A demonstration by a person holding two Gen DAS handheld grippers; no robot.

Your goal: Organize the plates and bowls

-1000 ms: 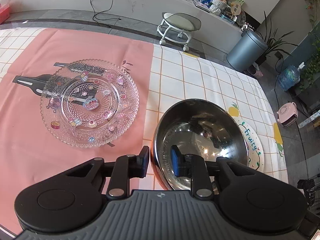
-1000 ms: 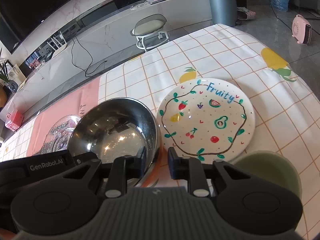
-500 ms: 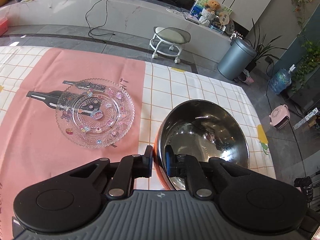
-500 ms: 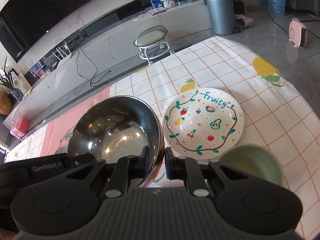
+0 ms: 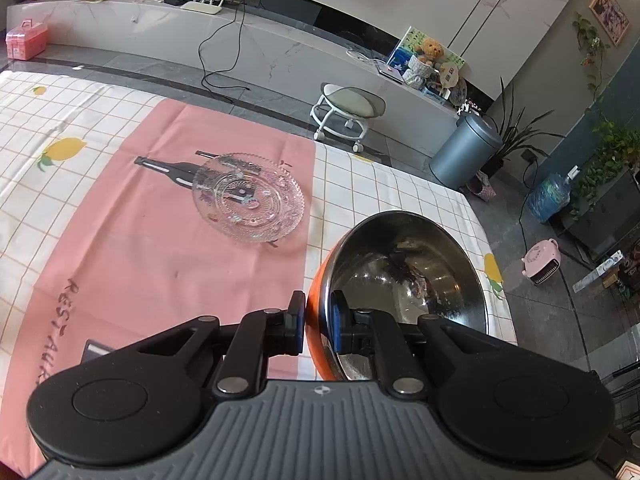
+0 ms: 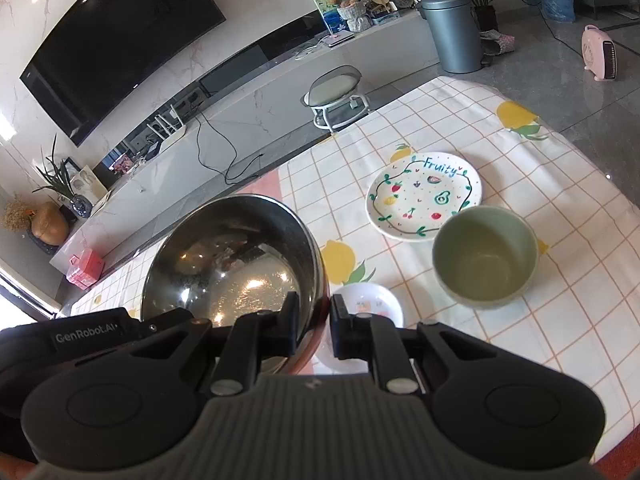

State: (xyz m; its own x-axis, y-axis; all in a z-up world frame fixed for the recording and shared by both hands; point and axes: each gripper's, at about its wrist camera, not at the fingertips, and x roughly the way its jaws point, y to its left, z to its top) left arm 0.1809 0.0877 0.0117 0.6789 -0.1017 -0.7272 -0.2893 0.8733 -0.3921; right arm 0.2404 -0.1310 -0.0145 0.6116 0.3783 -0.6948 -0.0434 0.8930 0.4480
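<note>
- Left gripper [image 5: 318,322]: jaws nearly closed, clamping the rim of the steel bowl with an orange outer wall [image 5: 404,276].
- Right gripper [image 6: 313,328]: jaws likewise pinched on the opposite rim of the same bowl [image 6: 228,256].
- Bowl: held tilted above the checked tablecloth [image 6: 540,320].
- Clear patterned glass plate [image 5: 248,198]: on the pink mat [image 5: 120,248].
- White "Fruity" plate [image 6: 424,194], green cup [image 6: 484,256], small white dish [image 6: 366,304]: on the cloth.

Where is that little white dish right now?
In the right wrist view the little white dish sits on the checked tablecloth just beyond the right gripper, between the steel bowl and the green bowl.
</note>
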